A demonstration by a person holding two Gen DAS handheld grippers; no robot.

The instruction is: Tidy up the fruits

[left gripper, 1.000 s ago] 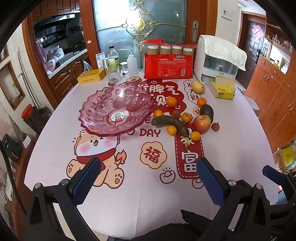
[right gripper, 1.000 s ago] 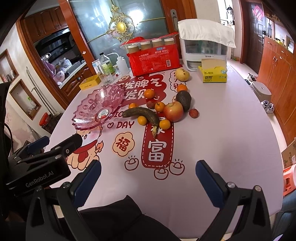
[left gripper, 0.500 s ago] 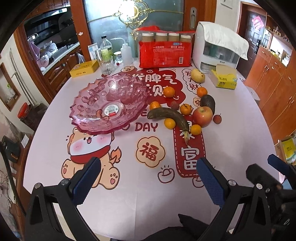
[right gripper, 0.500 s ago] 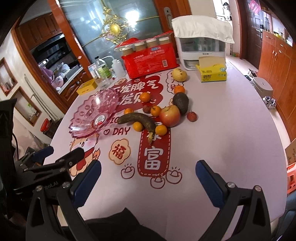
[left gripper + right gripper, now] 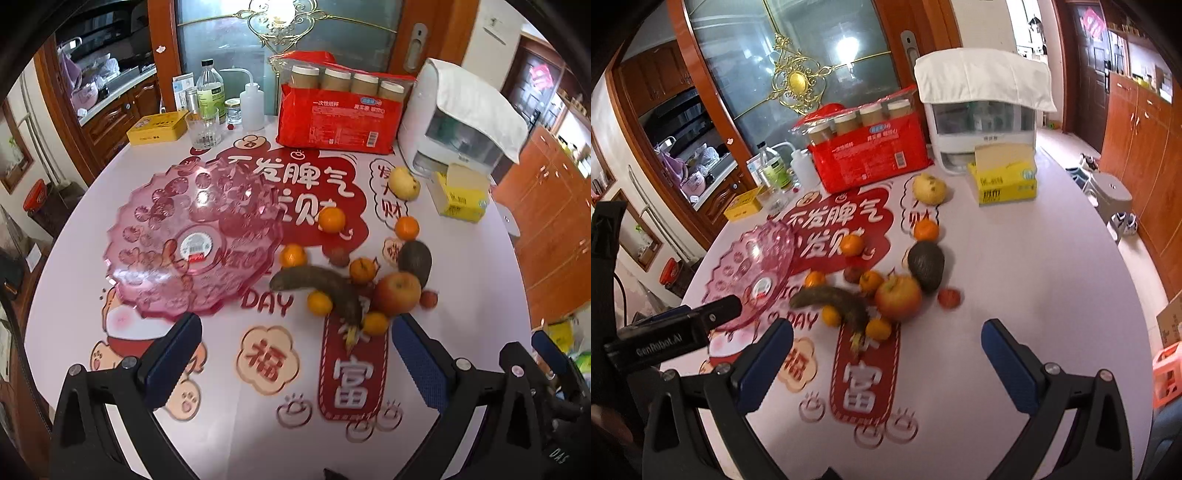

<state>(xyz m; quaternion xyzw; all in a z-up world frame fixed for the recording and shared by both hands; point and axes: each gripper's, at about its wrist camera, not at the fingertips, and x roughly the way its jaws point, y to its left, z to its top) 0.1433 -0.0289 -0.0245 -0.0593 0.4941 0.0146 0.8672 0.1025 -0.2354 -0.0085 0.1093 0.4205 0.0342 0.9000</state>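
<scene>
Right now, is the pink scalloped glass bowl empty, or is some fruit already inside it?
Empty. Through the pink scalloped glass bowl only its white label and the tablecloth print show; all the fruit lies on the table to its right.

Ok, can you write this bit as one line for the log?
left gripper: open, empty | right gripper: open, empty | bowl: no fruit | banana, apple: on table

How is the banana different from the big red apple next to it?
The banana is long, curved and almost all dark brown, with only its stem end yellowish; the apple is round and red with yellow patches. The banana lies flat and stretches past several small oranges, while the apple sits in one spot with its stem dimple facing up. Both rest on the tablecloth, outside the pink bowl, and neither gripper is touching them.
</scene>
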